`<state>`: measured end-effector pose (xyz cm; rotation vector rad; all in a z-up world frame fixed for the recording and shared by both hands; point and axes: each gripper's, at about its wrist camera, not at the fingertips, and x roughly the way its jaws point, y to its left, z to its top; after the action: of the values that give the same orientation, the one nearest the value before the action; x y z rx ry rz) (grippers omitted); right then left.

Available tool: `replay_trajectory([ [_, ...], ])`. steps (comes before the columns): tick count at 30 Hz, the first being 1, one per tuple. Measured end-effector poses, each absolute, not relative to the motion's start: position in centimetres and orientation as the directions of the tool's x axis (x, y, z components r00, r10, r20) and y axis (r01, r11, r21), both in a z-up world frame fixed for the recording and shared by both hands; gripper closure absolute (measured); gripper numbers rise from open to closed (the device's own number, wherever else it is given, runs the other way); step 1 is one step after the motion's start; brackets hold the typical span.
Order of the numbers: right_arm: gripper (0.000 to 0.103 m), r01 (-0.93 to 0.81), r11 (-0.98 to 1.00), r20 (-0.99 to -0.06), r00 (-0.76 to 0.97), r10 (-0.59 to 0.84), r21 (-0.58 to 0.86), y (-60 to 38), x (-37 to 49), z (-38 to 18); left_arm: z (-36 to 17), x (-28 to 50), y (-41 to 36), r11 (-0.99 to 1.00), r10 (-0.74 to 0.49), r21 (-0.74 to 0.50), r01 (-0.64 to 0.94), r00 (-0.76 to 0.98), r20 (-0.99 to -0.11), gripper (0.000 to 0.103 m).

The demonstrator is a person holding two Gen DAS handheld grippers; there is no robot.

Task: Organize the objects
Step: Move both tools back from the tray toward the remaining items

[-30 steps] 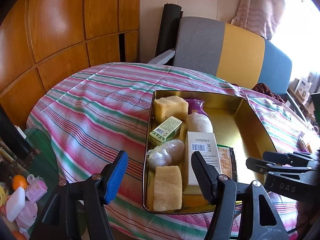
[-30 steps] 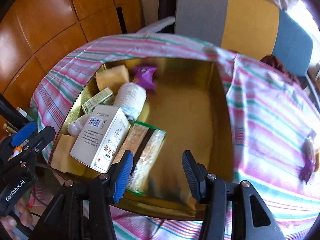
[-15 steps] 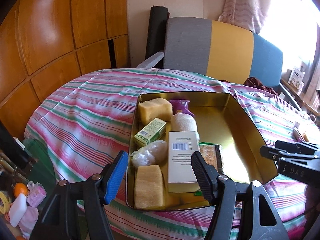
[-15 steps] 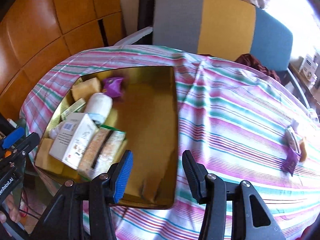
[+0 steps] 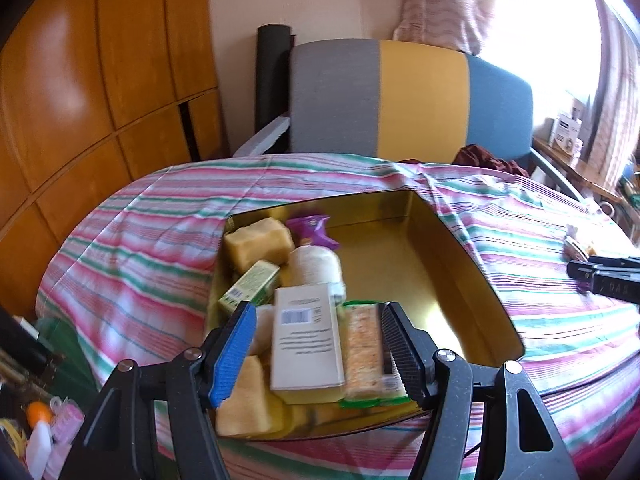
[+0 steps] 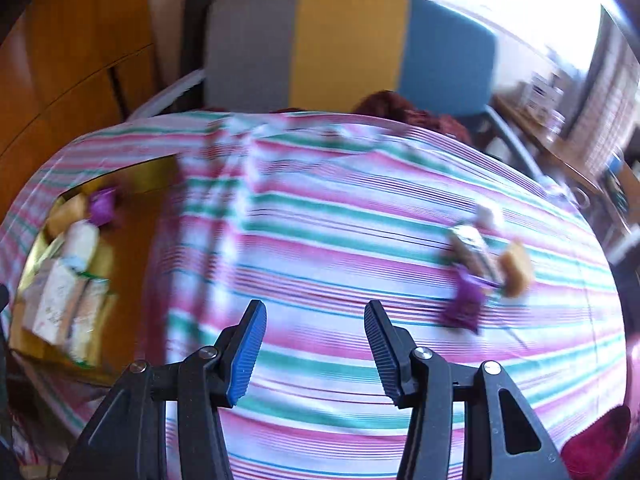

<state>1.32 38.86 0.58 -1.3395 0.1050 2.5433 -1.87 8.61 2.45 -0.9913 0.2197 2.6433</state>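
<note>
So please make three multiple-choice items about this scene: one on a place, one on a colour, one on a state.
1. Where does the white barcoded carton lie?
A. on the striped cloth
B. inside the gold metal tin
C. on the chair

2. What colour is the wrapper left outside on the pink-green striped tablecloth?
A. purple
B. red
C. black

3. How is the right gripper?
A. shut on a sponge
B. shut, empty
C. open, empty

Key: 1 B, the tin's walls surround it; 2 A, it reads purple despite blur; 3 C, its jaws stand apart over bare cloth.
</note>
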Motion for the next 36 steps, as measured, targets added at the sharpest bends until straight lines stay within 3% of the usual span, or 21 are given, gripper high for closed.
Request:
replay_trajectory([
  [17,0.051,-0.675,-0.735,-0.821,-0.38,0.425,-0.068,57.0,8.7,0.6,3.8,-1.6,19.6,-0.824,0.394,0.051,-0.564,-0.636,-0.664,0.037],
  [26,0.051,-0.772,-0.635,-0.859,-0.346,0.378,0.031,61.2,11.3,-2.2,3.3,-1.1,28.5,-0.719,0.482,0.012,-0.695,-0.51,-0.713,0.044],
  [36,0.051,-0.781,-0.61,-0.882,-0.374,0.287,0.132,62.3,11.4,-4.0,0.1,0.4,39.6,-0.578,0.535,-0.043,-0.815,-0.339,-0.774,0.045],
])
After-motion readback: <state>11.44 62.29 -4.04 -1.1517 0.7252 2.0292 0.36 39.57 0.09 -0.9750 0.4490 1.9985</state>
